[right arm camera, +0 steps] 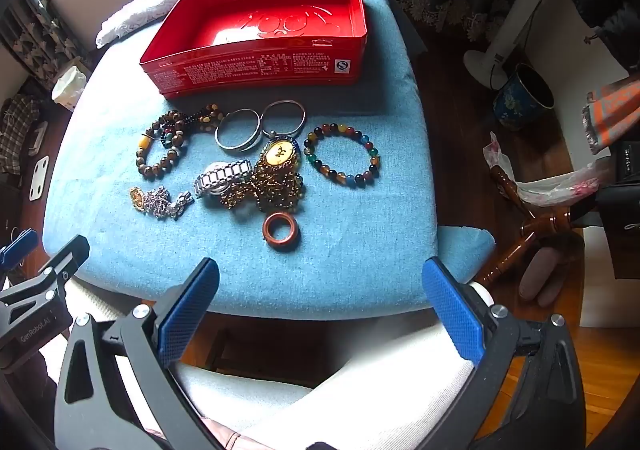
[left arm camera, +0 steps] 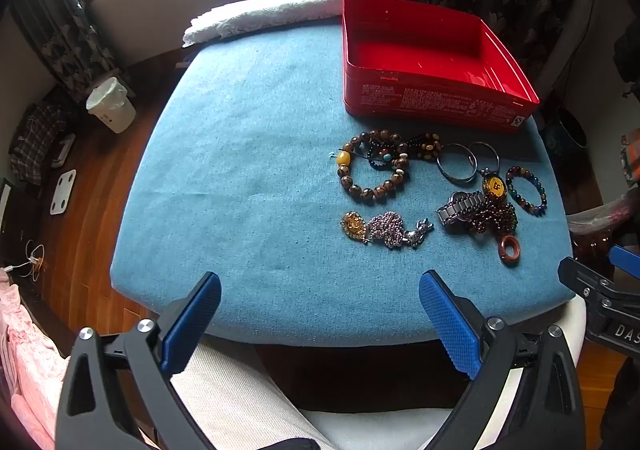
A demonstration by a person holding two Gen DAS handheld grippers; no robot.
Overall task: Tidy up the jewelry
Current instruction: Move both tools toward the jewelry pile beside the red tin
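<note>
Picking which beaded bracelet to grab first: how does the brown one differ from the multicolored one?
The brown beaded bracelet has larger brown beads plus one yellow bead; the multicolored bracelet has smaller beads in mixed green, amber, blue and dark tones. The brown one lies overlapped with a dark bead strand; the multicolored one lies alone on the blue cloth. Both lie flat as open loops, outside the red tin.
</note>
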